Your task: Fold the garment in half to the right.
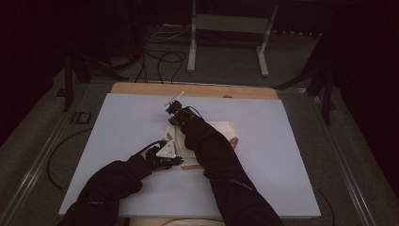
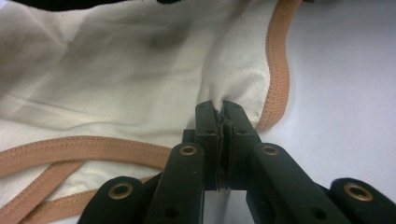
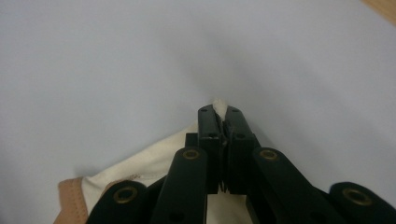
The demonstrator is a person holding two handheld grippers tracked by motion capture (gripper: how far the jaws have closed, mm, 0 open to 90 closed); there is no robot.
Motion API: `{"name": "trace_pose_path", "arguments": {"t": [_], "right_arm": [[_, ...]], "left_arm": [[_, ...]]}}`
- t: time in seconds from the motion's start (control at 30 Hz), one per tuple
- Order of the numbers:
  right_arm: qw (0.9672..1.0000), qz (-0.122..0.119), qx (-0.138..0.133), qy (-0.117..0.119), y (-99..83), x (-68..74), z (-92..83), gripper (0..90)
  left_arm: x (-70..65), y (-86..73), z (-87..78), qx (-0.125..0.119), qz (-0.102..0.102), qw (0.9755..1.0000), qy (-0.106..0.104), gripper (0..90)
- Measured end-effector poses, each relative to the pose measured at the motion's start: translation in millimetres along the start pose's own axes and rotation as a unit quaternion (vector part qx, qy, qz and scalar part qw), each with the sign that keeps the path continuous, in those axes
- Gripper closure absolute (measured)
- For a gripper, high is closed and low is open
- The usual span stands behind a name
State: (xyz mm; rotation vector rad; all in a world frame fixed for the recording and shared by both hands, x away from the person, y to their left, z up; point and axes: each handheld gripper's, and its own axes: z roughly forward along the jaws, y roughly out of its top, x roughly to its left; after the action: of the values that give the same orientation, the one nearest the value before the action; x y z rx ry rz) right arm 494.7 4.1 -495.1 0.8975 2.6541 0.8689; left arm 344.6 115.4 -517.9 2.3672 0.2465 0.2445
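Dim table [image 1: 117, 141], cloth [image 1: 226, 129] mostly under sleeves, corner hidden between fingers [image 3: 208, 126]

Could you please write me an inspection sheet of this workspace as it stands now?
Surface: pale blue board on a table with a wooden edge at the far side.
Job's things: cream cloth with tan trim, lying mid-board, partly under the forearms.
Clutter: nothing seen.
Grippers: left gripper shut on the cloth beside its trim; right gripper shut on a cloth corner at the far side.
Cables: black cable looping off the board's left edge; more cables on the floor beyond.
Surroundings: dim room, grey floor, white frame legs behind the table.
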Motion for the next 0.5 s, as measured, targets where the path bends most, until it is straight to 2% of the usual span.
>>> {"name": "trace_pose_path", "arguments": {"t": [0.13, 0.23, 0.5], "right_arm": [[0.9999, 0.002, -0.012, 0.002, -1.1, -1.7, -8.5, 88.4], [0.9999, 0.004, -0.016, 0.001, -1.7, -2.6, -12.6, 88.3], [0.9990, 0.018, -0.041, 0.000, -7.3, -11.8, -31.0, 88.3]], "left_arm": [[0.1, 3.9, -2.2, -0.001, 0.006, 1.0000, -0.003, 88.4], [-0.3, 6.0, -3.3, -0.005, 0.003, 1.0000, -0.003, 88.4], [0.5, 15.6, -10.4, -0.011, 0.012, 0.9999, -0.004, 88.4]]}}
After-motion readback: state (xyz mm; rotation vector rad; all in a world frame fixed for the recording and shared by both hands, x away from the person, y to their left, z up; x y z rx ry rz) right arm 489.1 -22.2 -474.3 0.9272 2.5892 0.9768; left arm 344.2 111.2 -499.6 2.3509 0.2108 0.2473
